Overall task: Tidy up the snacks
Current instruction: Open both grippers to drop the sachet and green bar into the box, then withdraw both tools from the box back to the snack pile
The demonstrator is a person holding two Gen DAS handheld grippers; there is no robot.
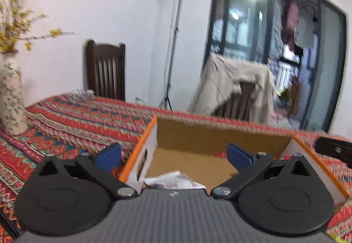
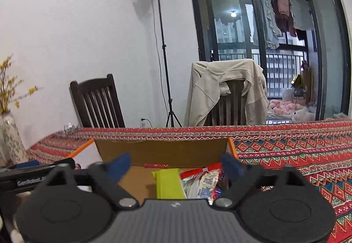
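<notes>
Right tool (image 2: 173,168), spread and empty, is held directly over the snacks (image 2: 187,183) in the box (image 2: 162,151), nearer than the spread left tool (image 1: 173,155).

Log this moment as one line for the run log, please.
left gripper: open, empty, over cardboard box | right gripper: open, empty | in box: white packet, yellow-green pack, red-white packets

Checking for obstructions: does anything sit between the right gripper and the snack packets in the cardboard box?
Nothing visible: the open right gripper hovers directly over the yellow-green packet inside the orange-edged cardboard box.
</notes>
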